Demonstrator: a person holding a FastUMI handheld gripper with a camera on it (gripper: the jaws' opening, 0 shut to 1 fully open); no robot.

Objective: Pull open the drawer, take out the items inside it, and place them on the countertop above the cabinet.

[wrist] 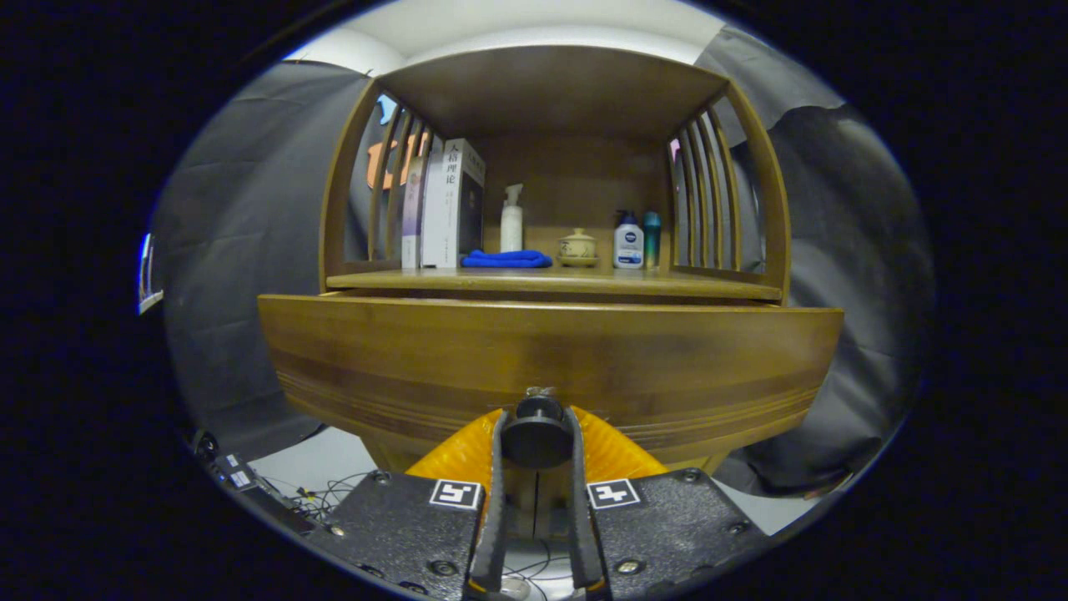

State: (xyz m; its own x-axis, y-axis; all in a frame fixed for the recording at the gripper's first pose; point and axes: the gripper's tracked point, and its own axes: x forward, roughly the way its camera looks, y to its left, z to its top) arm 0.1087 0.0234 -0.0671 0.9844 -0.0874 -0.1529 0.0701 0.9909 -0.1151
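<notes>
With the gripper (536, 442) closed on the dark round drawer knob (536, 434), both fingers (495, 501) pressing its sides, the wooden drawer front (551, 367) sits dead ahead, long axis crosswise to the fingers, so the pull runs straight back toward the camera. Drawer looks partly out under the countertop (551, 282); contents hidden. Book spine (451, 179) has printed characters, lotion bottle (627, 242) a blue label.
</notes>
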